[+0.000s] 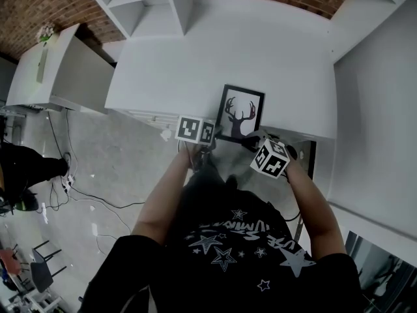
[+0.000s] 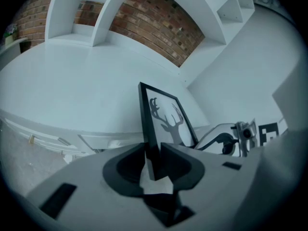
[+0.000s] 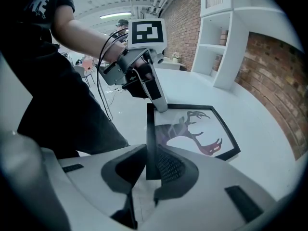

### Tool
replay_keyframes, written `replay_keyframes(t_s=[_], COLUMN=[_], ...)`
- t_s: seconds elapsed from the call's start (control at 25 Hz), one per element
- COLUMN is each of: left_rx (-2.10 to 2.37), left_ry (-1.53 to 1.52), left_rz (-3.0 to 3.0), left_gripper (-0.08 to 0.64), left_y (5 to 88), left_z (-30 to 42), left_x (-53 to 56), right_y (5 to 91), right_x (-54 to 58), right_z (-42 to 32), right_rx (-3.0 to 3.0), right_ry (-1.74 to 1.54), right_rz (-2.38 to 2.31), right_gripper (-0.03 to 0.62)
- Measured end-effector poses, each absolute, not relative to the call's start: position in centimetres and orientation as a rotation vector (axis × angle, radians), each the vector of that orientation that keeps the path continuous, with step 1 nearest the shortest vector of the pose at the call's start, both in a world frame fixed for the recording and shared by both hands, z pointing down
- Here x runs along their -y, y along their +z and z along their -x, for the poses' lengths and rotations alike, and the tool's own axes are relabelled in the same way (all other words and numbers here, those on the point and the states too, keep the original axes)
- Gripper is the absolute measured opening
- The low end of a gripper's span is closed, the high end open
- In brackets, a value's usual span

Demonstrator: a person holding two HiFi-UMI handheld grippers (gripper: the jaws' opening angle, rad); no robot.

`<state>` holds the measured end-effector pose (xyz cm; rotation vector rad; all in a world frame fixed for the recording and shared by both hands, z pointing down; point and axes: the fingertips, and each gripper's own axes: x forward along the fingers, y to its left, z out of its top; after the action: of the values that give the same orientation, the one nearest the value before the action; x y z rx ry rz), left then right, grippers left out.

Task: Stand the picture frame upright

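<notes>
left tongs and right tongs each pinch a near corner of the picture frame, one per side so i can tip it up evenly. it lies face up at the near edge of the white table, not yet upright.

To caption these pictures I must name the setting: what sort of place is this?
Probably an indoor workshop or lab space rather than a home: a bare brick wall, white shelves above a white table, and loose cables across a grey floor.
</notes>
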<state>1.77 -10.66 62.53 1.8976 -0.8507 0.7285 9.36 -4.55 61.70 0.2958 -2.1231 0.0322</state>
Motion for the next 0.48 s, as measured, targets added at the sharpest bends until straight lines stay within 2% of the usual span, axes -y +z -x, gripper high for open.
replay_keyframes(t_s=[0.48], left_rx=[0.868], left_ry=[0.670], left_rz=[-1.815], left_gripper=[0.092], left_y=[62.65], left_z=[-1.47], left_x=[10.89], right_y=[61.62], right_x=[4.69], right_z=[-9.35], right_rx=[2.143], right_ry=[0.104], right_rz=[-0.373], right_gripper=[0.077])
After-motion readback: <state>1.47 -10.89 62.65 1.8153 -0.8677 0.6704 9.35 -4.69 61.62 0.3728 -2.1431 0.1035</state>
